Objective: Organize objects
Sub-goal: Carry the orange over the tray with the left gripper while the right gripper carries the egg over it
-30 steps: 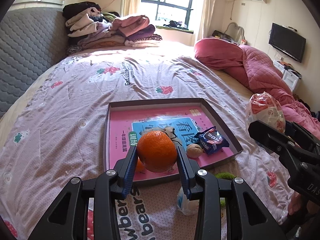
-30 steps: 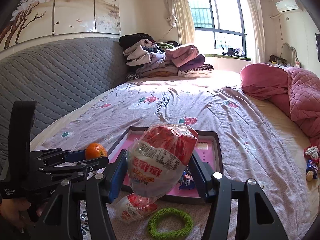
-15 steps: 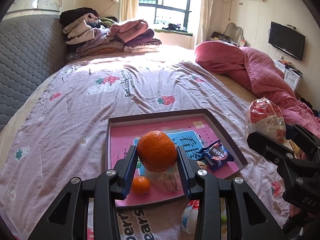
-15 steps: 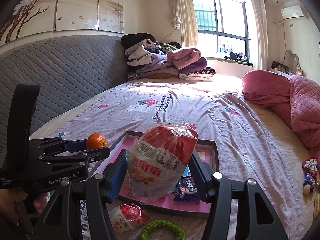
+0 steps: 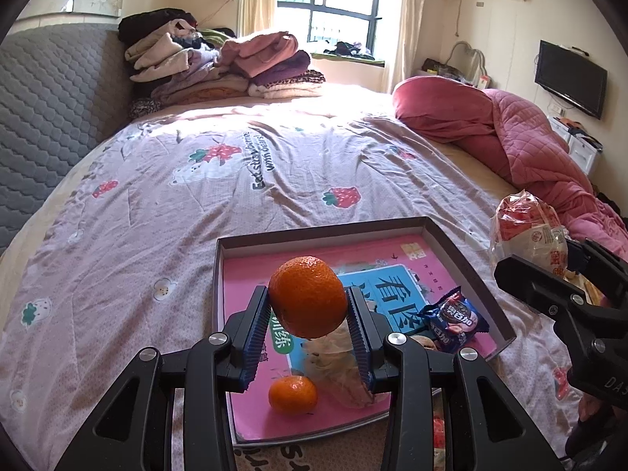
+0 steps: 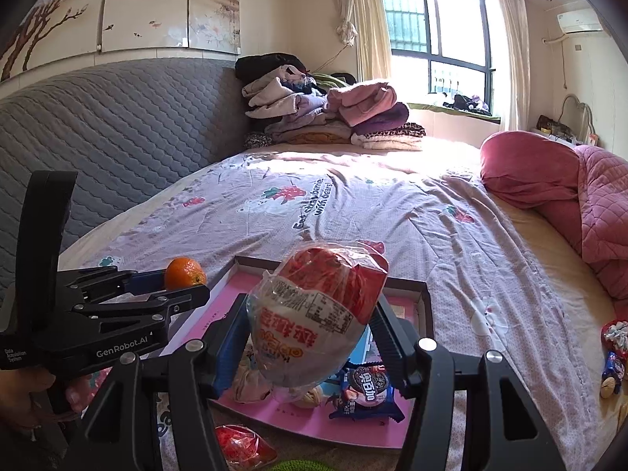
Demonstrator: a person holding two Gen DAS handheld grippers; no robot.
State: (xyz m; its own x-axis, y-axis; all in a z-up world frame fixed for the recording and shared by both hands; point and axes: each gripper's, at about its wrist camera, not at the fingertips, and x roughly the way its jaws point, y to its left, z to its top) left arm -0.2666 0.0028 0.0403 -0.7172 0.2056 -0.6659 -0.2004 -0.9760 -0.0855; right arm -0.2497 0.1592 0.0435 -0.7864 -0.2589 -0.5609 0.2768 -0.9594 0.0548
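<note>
Risk is rolling — left gripper [image 5: 309, 327] clamps the orange [image 5: 307, 302] above the tray [image 5: 469, 271]; right gripper [image 6: 310, 347] squeezes the snack bag [image 6: 314, 314] there too — it may slip.

Daylight pours through the window [image 5: 329, 0] at the far end, blowing out the panes and leaving a glaring white patch on the far bedspread [image 6: 353, 165]. The near foreground sits dimmer, softly shadowed. Both fisheye views bend straight lines hard and vignette to black at the corners. Focus seems sharp throughout, though small print on the packets stays barely legible.
</note>
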